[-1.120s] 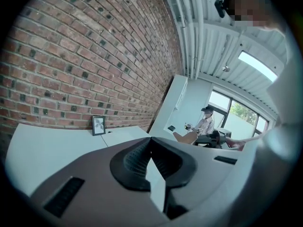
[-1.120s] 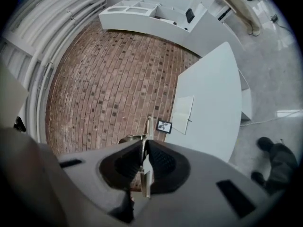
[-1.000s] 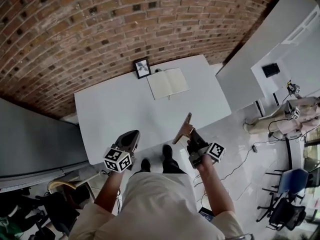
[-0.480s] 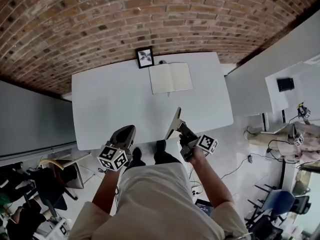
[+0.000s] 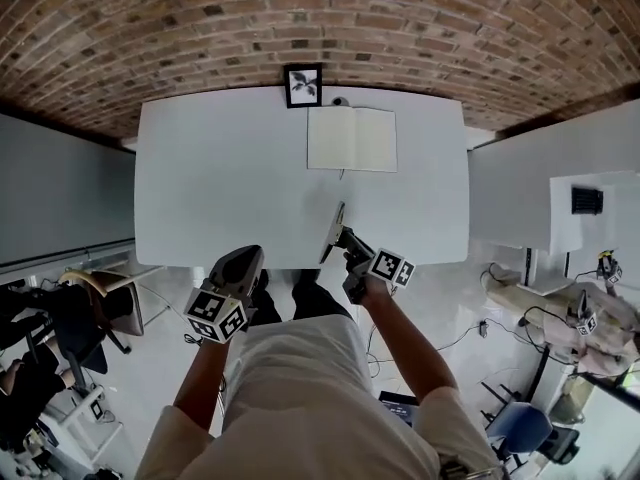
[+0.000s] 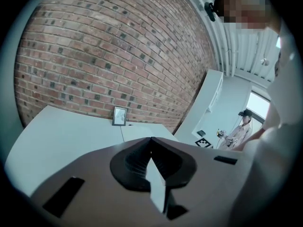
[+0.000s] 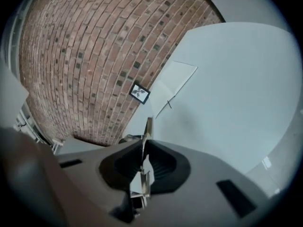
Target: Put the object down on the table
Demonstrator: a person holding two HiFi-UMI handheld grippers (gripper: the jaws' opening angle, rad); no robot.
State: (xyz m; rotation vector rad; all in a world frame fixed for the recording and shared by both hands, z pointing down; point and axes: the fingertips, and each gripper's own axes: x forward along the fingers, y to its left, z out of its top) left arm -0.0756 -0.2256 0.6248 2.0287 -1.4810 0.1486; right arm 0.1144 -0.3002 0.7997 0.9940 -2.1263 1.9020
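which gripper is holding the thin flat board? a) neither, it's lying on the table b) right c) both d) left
b: the right gripper has its jaws shut on the thin flat board, while the left gripper has its jaws together with nothing between them.

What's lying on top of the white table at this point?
An open notebook and a framed picture by the brick wall. The right gripper holds a thin flat piece over the near edge, hiding the table beneath.
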